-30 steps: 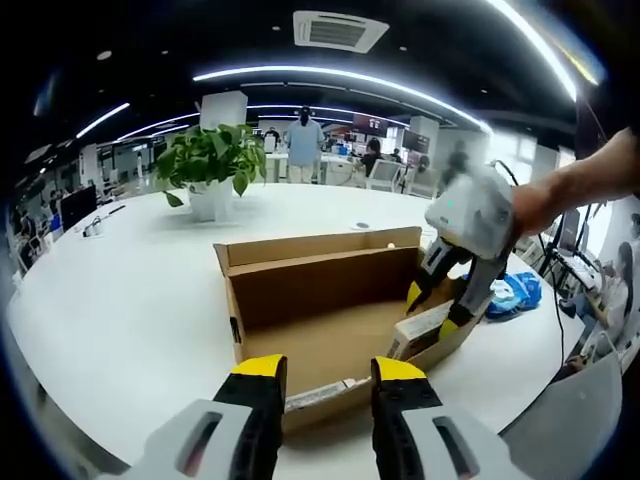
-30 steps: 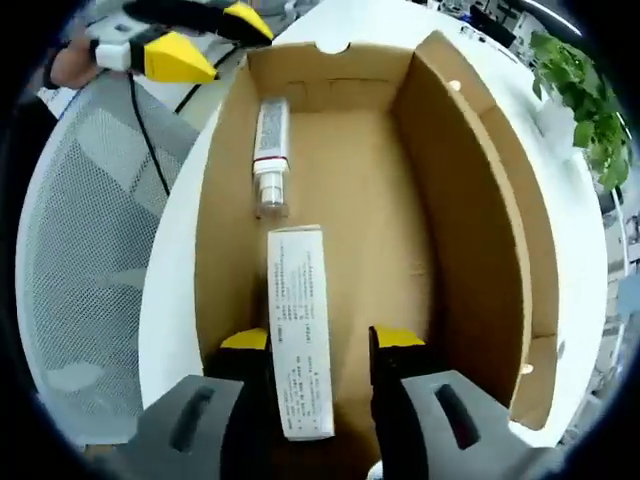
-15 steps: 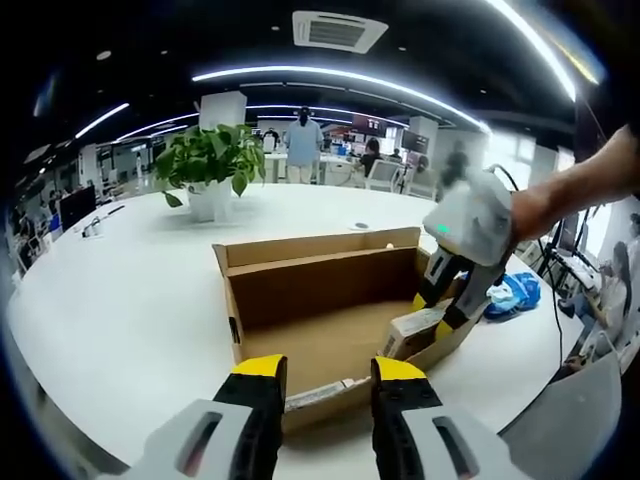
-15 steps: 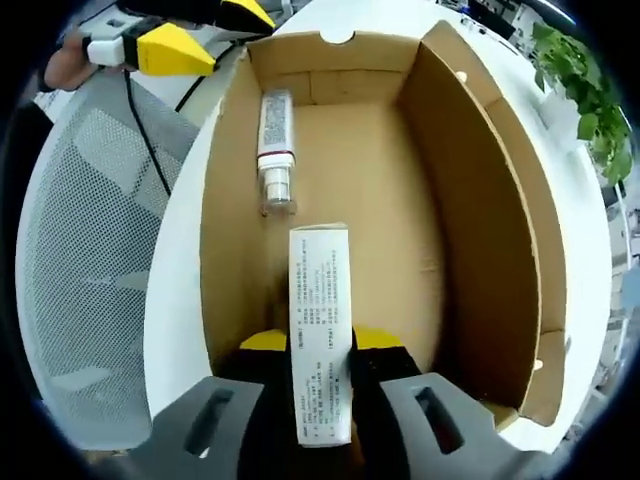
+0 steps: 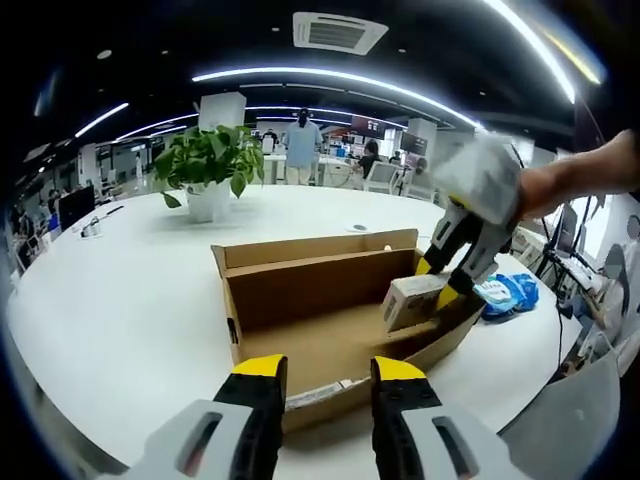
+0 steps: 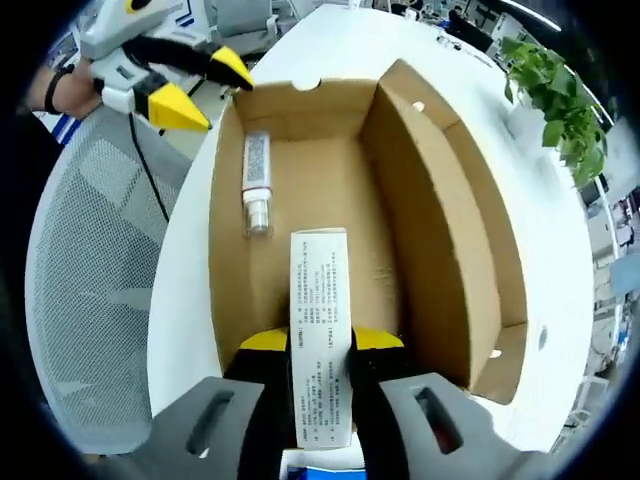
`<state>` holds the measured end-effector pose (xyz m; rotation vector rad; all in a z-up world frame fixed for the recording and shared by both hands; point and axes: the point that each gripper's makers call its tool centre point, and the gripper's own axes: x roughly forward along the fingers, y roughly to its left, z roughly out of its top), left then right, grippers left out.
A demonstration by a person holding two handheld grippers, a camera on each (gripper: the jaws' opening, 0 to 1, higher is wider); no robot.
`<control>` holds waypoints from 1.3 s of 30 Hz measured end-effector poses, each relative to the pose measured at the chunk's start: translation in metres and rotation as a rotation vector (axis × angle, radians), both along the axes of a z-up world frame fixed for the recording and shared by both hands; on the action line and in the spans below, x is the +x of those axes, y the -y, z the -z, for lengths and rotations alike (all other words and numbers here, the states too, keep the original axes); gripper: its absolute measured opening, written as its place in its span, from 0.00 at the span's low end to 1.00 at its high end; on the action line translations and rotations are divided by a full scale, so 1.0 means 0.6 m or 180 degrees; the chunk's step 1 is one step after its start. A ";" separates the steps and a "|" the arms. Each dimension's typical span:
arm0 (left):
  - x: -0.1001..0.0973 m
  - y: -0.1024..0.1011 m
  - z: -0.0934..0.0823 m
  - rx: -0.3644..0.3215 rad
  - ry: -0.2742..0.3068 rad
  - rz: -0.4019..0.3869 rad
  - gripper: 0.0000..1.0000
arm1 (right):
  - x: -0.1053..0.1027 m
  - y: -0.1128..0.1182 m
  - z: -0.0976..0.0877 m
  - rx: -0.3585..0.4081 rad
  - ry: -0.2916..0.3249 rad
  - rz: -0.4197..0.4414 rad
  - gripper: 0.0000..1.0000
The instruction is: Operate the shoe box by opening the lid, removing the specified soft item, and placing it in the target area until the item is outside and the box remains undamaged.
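Note:
An open brown cardboard box (image 5: 300,290) lies on the white round table (image 5: 120,300). My right gripper (image 6: 320,342) is shut on a long white printed carton (image 6: 320,290), held above the box floor. In the left gripper view that carton (image 5: 412,300) hangs over the box's right end in the right gripper (image 5: 437,282), a hand behind it. A white tube with a clear cap (image 6: 256,185) lies on the floor of the box (image 6: 430,210). My left gripper (image 5: 328,368) is open just before the box's near end, and its yellow fingertips (image 6: 178,108) hover outside the far corner.
A potted plant (image 5: 210,165) stands at the back of the table, and a blue packet (image 5: 510,292) lies on the table beyond the box's right end. A grey mesh chair (image 6: 90,300) stands by the table edge. People stand far off in the office.
My right gripper has shut on the white carton, which first lay loose between its jaws, and lifted it off the box floor. The left gripper has stayed put.

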<state>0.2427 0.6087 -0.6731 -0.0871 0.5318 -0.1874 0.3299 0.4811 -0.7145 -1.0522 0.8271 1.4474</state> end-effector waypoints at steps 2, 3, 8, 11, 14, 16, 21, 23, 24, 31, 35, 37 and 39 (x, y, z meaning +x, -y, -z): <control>0.000 0.000 0.000 0.0000 0.0001 0.0006 0.34 | 0.000 0.000 -0.018 0.0060 0.0045 0.0015 0.19; 0.000 0.000 0.001 -0.0003 0.0001 0.0008 0.34 | 0.001 0.001 -0.028 0.0090 0.0070 0.0020 0.19; 0.000 0.000 0.003 -0.0010 -0.0009 0.0020 0.34 | 0.004 0.001 -0.076 0.0347 0.0138 0.0193 0.18; -0.001 0.001 0.005 -0.0008 -0.0012 0.0036 0.34 | 0.001 0.014 -0.103 0.0425 0.0174 0.0246 0.18; -0.001 0.002 0.006 -0.0004 -0.0017 0.0053 0.34 | -0.002 0.032 -0.118 0.0427 0.0264 0.0238 0.18; -0.001 0.003 0.008 -0.0003 -0.0029 0.0069 0.34 | -0.002 0.041 -0.122 0.0417 0.0297 0.0240 0.18; -0.002 0.008 0.010 0.0040 -0.0051 0.0126 0.34 | -0.002 0.083 -0.129 0.0358 0.0409 0.0285 0.18; -0.003 0.010 0.011 0.0052 -0.0053 0.0138 0.33 | -0.002 0.101 -0.130 0.0350 0.0424 0.0337 0.18; -0.004 0.010 0.011 0.0052 -0.0056 0.0140 0.33 | -0.003 0.113 -0.130 0.0343 0.0431 0.0375 0.18; -0.003 0.008 0.011 0.0049 -0.0049 0.0135 0.33 | -0.005 0.203 -0.126 0.0283 0.0470 0.0687 0.18; -0.002 0.009 0.011 0.0052 -0.0051 0.0142 0.33 | -0.009 0.267 -0.121 0.0230 0.0480 0.0910 0.18; -0.002 0.011 0.012 0.0056 -0.0061 0.0154 0.34 | -0.012 0.304 -0.119 0.0212 0.0483 0.1055 0.18; -0.002 0.014 0.012 0.0069 -0.0072 0.0177 0.34 | -0.016 0.339 -0.116 0.0187 0.0483 0.1173 0.18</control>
